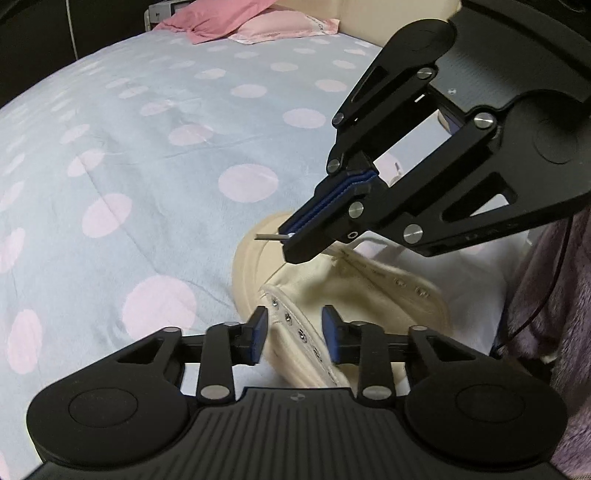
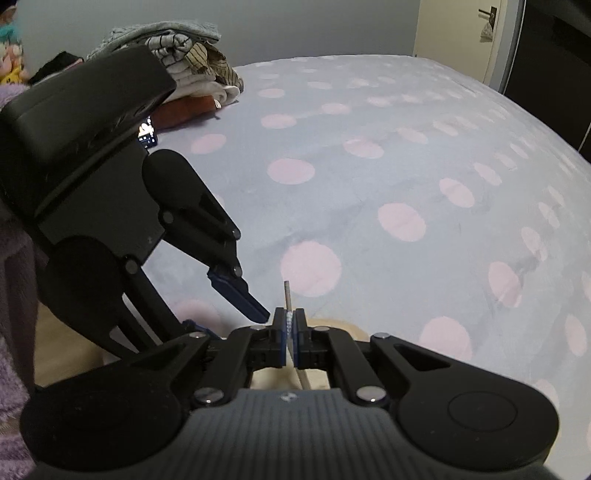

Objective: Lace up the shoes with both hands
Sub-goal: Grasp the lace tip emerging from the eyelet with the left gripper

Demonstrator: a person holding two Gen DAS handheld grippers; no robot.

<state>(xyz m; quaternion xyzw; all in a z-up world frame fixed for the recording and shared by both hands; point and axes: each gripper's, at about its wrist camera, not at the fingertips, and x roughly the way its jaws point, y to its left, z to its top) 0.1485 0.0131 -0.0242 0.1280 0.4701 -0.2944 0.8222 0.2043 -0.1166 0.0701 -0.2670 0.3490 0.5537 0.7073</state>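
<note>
A cream canvas shoe [image 1: 343,291] lies on its side on the bed, toe cap toward the far side, its metal eyelets [image 1: 287,316] facing me. My left gripper [image 1: 294,334] hovers at the eyelet row. It is open, and the eyelet flap sits in the gap without either pad pressing on it. My right gripper [image 1: 291,242] comes in from the upper right above the toe, shut on the lace tip [image 1: 267,236], which sticks out past its pads. In the right wrist view the same lace tip [image 2: 287,295] stands up from the shut right gripper [image 2: 290,319], with a left finger [image 2: 240,291] just beside it.
The bed sheet [image 1: 147,147] is pale blue with pink dots. Pink pillows [image 1: 236,22] lie at the head. A pile of folded clothes [image 2: 192,62] sits at the far left in the right wrist view. Purple fuzzy fabric [image 1: 554,295] hangs at the bed's near edge.
</note>
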